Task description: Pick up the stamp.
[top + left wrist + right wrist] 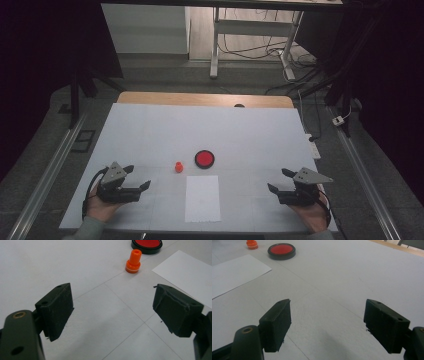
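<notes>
white table [150, 130] bears an upright orange stamp [133, 261], seemingly handle-up; both tools spread, empty.

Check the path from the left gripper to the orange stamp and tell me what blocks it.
Nothing visible blocks it. The left gripper is open and empty, and bare table lies between its fingers and the upright orange stamp. The ink pad lies beyond the stamp, the white paper off to one side.

White table [150, 130] (stamp [178, 166], ink pad [204, 159], paper [202, 198])
</notes>
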`<state>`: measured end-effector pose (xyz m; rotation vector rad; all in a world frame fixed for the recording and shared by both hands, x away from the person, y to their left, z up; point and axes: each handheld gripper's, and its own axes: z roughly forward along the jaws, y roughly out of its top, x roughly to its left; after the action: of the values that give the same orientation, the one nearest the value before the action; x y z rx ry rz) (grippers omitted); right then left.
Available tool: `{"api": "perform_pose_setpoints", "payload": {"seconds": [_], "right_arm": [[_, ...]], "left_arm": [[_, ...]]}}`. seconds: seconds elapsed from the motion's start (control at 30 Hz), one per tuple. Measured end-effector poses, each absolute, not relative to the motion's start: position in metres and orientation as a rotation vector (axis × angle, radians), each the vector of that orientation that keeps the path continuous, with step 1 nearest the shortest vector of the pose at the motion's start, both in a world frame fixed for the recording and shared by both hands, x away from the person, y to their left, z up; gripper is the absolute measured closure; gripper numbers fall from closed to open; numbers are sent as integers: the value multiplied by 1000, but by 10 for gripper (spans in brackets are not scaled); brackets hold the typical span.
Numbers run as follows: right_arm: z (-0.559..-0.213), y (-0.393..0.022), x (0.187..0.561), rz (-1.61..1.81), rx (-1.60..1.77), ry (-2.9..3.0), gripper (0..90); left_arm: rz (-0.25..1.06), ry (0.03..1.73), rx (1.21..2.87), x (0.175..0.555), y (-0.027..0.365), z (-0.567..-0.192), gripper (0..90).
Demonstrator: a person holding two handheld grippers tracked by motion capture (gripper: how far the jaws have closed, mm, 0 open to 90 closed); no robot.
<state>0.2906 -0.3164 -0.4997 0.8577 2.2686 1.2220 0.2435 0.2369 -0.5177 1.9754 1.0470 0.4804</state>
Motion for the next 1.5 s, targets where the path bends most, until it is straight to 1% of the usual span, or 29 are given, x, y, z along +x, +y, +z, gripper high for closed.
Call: {"api": "perform_pose_setpoints", "payload": {"seconds": [0.77, 1.13, 1.37, 1.5], "right_arm": [[-504, -311, 290, 1199, 836, 2284, 239], [-505, -312, 291, 1198, 842, 2289, 241], [-505, -311, 292, 1191, 844, 2284, 241], [-505, -311, 293, 1193, 839, 2297, 241]], "left_arm": [[492, 1048, 1980, 243, 236, -518, 170], [497, 1022, 1984, 242, 234, -513, 177], [529, 965, 1986, 240, 225, -495, 178], [530, 956, 1998, 243, 222, -493, 178]]}}
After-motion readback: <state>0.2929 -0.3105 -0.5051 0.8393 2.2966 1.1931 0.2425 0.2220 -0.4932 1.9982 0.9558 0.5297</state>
